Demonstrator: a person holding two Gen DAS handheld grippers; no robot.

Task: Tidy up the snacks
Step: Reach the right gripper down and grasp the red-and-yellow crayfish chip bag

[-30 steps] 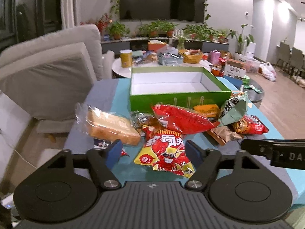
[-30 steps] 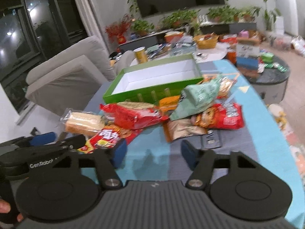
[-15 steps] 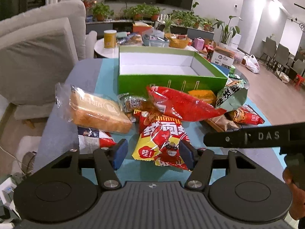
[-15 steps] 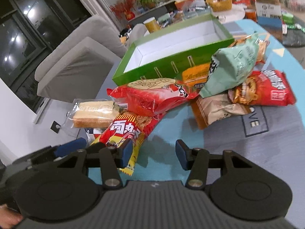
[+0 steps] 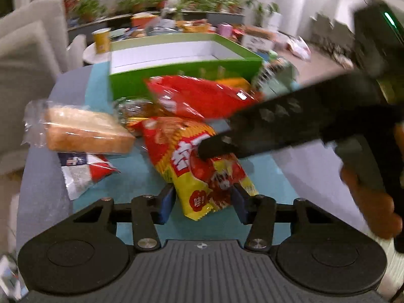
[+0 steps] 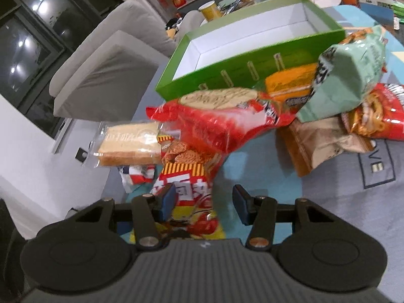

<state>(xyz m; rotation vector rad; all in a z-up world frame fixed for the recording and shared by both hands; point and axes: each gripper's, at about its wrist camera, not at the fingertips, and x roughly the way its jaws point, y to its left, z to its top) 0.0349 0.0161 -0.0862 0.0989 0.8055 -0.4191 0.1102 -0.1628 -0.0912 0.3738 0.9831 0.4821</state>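
A yellow and red lobster snack bag (image 5: 194, 166) lies flat on the teal tablecloth, in front of the pile of snacks. My left gripper (image 5: 203, 205) has its jaws closing on the bag's near end, and both blue pads touch its edges. My right gripper (image 6: 203, 200) is open over the same bag (image 6: 184, 186), which runs under its left finger. In the left wrist view the right gripper (image 5: 209, 149) reaches in from the right, its tip over the middle of the bag. An empty green box (image 5: 176, 80) with a white inside stands behind the pile.
Wrapped bread (image 5: 83, 131) and a small red and white packet (image 5: 83, 169) lie to the left. A large red bag (image 6: 222, 121), a mint green bag (image 6: 353, 75), an orange pack (image 6: 290, 85) and a brown bag (image 6: 320, 146) are heaped before the box. A person's hand (image 5: 366, 189) holds the right gripper.
My left gripper dropped toward the lobster bag and its jaws narrowed onto the near end. My right gripper swung left and down until it hung over the same bag.
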